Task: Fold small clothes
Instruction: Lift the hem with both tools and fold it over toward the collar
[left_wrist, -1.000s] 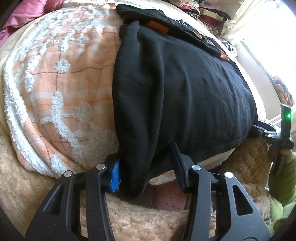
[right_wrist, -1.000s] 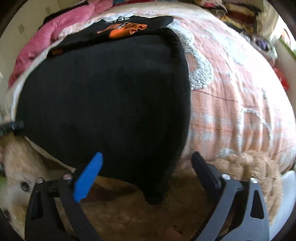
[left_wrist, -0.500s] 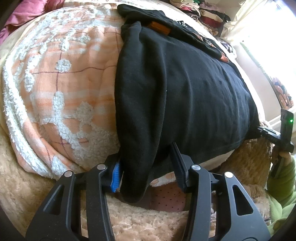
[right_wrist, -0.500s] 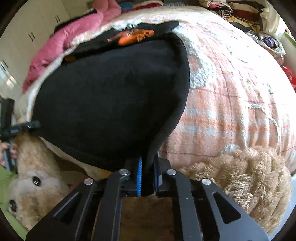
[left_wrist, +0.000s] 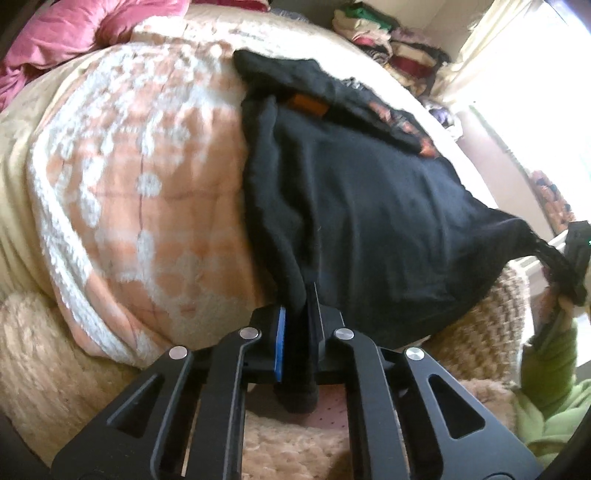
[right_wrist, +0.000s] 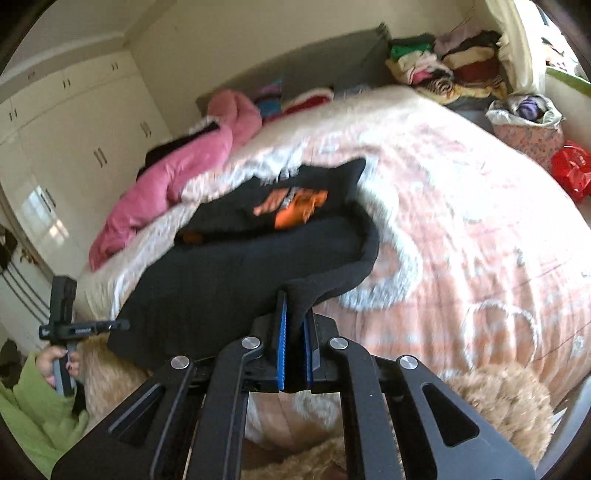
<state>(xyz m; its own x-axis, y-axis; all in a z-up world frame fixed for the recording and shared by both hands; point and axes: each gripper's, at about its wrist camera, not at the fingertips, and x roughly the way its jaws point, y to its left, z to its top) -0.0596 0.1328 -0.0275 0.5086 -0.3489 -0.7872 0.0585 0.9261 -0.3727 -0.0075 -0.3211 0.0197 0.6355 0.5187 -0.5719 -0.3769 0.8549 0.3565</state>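
A black garment (left_wrist: 369, 206) with an orange print at its far end lies on a peach-and-white blanket (left_wrist: 147, 184) on the bed. My left gripper (left_wrist: 297, 317) is shut on its near left corner, and a fold of cloth hangs down between the pads. My right gripper (right_wrist: 295, 314) is shut on the near right corner of the garment (right_wrist: 221, 288), which is lifted off the blanket (right_wrist: 461, 221). Each gripper shows in the other's view: the right one (left_wrist: 576, 251) pulls its corner taut, and the left one (right_wrist: 62, 325) is held by a hand in a green sleeve.
A pink duvet (right_wrist: 177, 177) lies along the bed's far left side. Stacked clothes (right_wrist: 443, 70) sit at the headboard corner. A fluffy tan plush (right_wrist: 498, 398) lies at the bed's near edge. White wardrobes (right_wrist: 74, 129) stand to the left, a red bag (right_wrist: 570, 170) to the right.
The left jaws closed on the garment's hem. The right jaws closed on the other corner, rose and tilted upward. The near edge of the garment has lifted off the blanket.
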